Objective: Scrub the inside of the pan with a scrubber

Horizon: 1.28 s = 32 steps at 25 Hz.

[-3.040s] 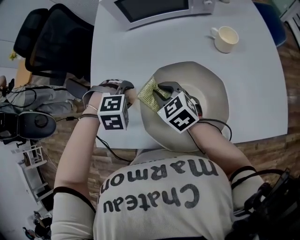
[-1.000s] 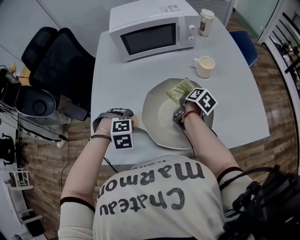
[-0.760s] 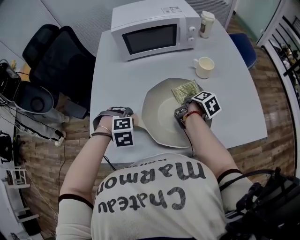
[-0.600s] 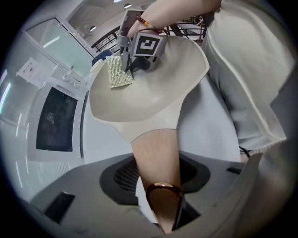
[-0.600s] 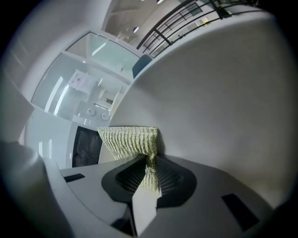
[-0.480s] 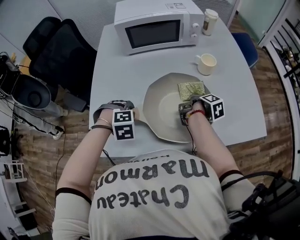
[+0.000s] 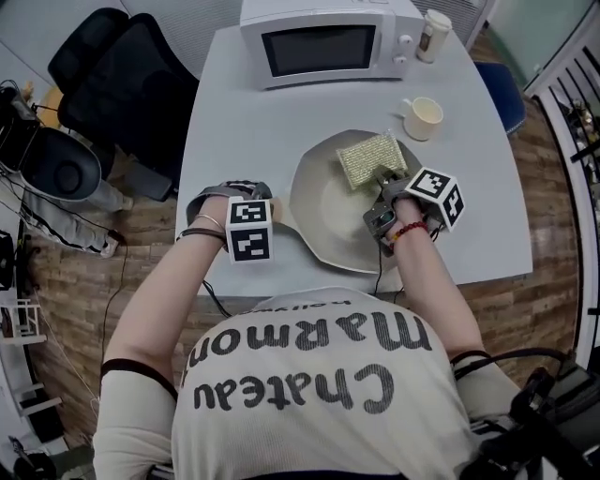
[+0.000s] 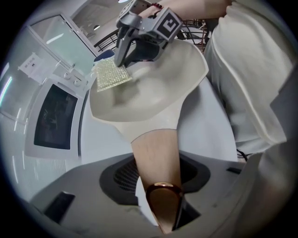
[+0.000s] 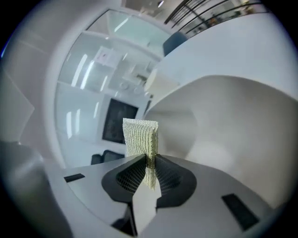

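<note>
1. Left gripper (image 8: 160, 188): the jaws are clamped on the pan's wooden handle (image 8: 156, 148), with the handle's copper-coloured end cap lying between them. The gripper points steeply down at the near-left side of the pan.
2. Right gripper (image 9: 148, 172): the jaws are pinched on the lower edge of the scrubber (image 9: 139, 135). The gripper is held over the far-right part of the pan and tilted gently downward.
3. Scrubber: one yellow-green mesh pad, flat and rectangular. It stands out beyond the right jaws, over the pan's far inner wall close to the rim. It appears slightly clear of the surface, but contact cannot be confirmed from these angles.
4. Pan (image 7: 323, 211): one, cream-coloured, wide and shallow. It rests on the desk with its handle toward the person's left. The inside is bare apart from the scrubber above it.
5. Desk (image 7: 239, 122): pale grey top, directly under the pan.
6. Microwave (image 7: 328, 42): white, door closed, on the desk beyond the pan.
7. Cup (image 7: 424, 118): cream, with a handle. It stands just beyond the pan's far-right rim and does not touch it.
8. Lidded tumbler (image 7: 433, 22): farther beyond the pan than the cup, toward the right.
9. Office chair (image 7: 112, 66): black, off the desk and well to the far left of the pan.
</note>
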### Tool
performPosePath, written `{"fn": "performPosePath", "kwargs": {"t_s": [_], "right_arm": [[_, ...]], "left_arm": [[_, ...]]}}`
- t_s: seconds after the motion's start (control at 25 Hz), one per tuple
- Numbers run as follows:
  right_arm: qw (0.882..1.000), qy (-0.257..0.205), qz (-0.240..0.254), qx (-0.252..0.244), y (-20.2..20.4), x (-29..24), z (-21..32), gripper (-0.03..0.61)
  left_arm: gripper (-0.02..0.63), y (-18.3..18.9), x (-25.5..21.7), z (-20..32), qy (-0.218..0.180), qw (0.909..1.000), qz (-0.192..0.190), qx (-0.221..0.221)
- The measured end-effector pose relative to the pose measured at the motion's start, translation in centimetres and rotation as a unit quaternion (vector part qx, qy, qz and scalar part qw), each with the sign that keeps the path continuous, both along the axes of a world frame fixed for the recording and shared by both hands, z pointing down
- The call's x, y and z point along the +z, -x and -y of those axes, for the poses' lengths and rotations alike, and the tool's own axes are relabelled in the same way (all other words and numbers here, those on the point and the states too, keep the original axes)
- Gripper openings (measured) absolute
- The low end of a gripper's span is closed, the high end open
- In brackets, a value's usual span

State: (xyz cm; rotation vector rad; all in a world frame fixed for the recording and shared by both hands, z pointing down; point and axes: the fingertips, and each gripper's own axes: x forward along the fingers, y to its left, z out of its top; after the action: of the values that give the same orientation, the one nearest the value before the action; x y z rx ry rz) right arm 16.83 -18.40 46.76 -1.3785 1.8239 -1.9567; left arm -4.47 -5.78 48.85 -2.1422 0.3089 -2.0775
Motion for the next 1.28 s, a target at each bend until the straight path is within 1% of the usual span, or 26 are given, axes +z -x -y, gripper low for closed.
{"fn": "performPosePath", "kwargs": {"t_s": [0.04, 0.08, 0.12, 0.2, 0.24, 0.32, 0.4, 0.48, 0.56, 0.6, 0.64, 0.76, 0.84, 0.92, 0.96, 1.08, 1.12, 1.2, 1.24, 1.28], "right_arm": [[0.997, -0.028, 0.018, -0.065, 1.8, -1.6, -0.1, 0.064], [0.990, -0.054, 0.026, -0.130, 3.4, -2.9, -0.4, 0.064], [0.978, -0.076, 0.022, -0.193, 4.8, -3.8, -0.9, 0.064], [0.948, -0.100, -0.014, -0.302, 7.1, -4.0, -2.4, 0.064], [0.932, -0.103, -0.039, -0.344, 8.0, -3.5, -3.3, 0.064], [0.905, -0.102, -0.095, -0.403, 9.3, -1.6, -4.7, 0.064], [0.883, -0.111, -0.151, -0.431, 10.2, 0.3, -5.5, 0.064], [0.862, -0.132, -0.201, -0.446, 10.9, 1.6, -5.5, 0.064], [0.837, -0.154, -0.253, -0.460, 11.3, 2.6, -5.3, 0.064], [0.824, -0.164, -0.276, -0.467, 11.7, 3.0, -5.3, 0.064], [0.813, -0.171, -0.292, -0.473, 12.1, 3.4, -5.3, 0.064], [0.790, -0.181, -0.315, -0.493, 13.2, 4.2, -5.6, 0.064], [0.768, -0.192, -0.328, -0.516, 13.5, 4.3, -5.5, 0.064], [0.748, -0.190, -0.340, -0.538, 13.5, 4.5, -5.1, 0.064], [0.736, -0.188, -0.352, -0.547, 13.4, 4.7, -4.8, 0.064], [0.694, -0.185, -0.406, -0.566, 12.9, 5.2, -4.0, 0.064], [0.685, -0.177, -0.416, -0.571, 12.8, 5.3, -4.1, 0.064], [0.681, -0.148, -0.415, -0.586, 12.8, 5.8, -5.2, 0.064], [0.673, -0.147, -0.422, -0.589, 13.0, 5.9, -5.0, 0.064], [0.659, -0.158, -0.441, -0.589, 13.1, 5.9, -4.3, 0.064]], "left_arm": [[0.199, 0.0, 0.0, -0.1, 0.001, 1.0000, -0.001, 0.000], [0.199, 0.0, 0.0, -0.1, 0.003, 1.0000, -0.001, 0.000], [0.200, 0.0, 0.1, -0.1, 0.004, 1.0000, -0.002, 0.000], [0.199, -0.1, 0.1, 0.1, 0.007, 1.0000, -0.004, -0.001], [0.199, -0.1, 0.1, 0.1, 0.008, 1.0000, -0.006, -0.002], [0.199, -0.2, 0.0, 0.2, 0.008, 0.9999, -0.008, -0.003], [0.198, -0.2, 0.0, 0.1, 0.005, 0.9999, -0.011, -0.003], [0.196, -0.2, -0.1, -0.1, 0.006, 0.9999, -0.016, -0.003], [0.196, -0.3, -0.1, -0.1, 0.007, 0.9998, -0.019, -0.003], [0.196, -0.3, -0.1, 0.0, 0.007, 0.9998, -0.020, -0.002], [0.196, -0.3, -0.1, 0.0, 0.006, 0.9998, -0.020, -0.001], [0.195, -0.4, 0.0, -0.1, 0.005, 0.9998, -0.022, 0.001], [0.195, -0.4, 0.0, -0.2, 0.005, 0.9997, -0.023, 0.002], [0.193, -0.4, 0.0, -0.1, 0.008, 0.9997, -0.025, 0.003], [0.195, -0.4, 0.0, -0.1, 0.010, 0.9996, -0.027, 0.004], [0.195, -0.4, -0.1, 0.0, 0.017, 0.9994, -0.030, 0.004], [0.195, -0.4, -0.1, 0.0, 0.018, 0.9994, -0.030, 0.004], [0.193, -0.4, -0.1, -0.1, 0.016, 0.9994, -0.031, 0.004], [0.193, -0.4, -0.1, -0.2, 0.018, 0.9993, -0.032, 0.002], [0.195, -0.4, -0.2, -0.2, 0.020, 0.9992, -0.034, 0.001]]}}
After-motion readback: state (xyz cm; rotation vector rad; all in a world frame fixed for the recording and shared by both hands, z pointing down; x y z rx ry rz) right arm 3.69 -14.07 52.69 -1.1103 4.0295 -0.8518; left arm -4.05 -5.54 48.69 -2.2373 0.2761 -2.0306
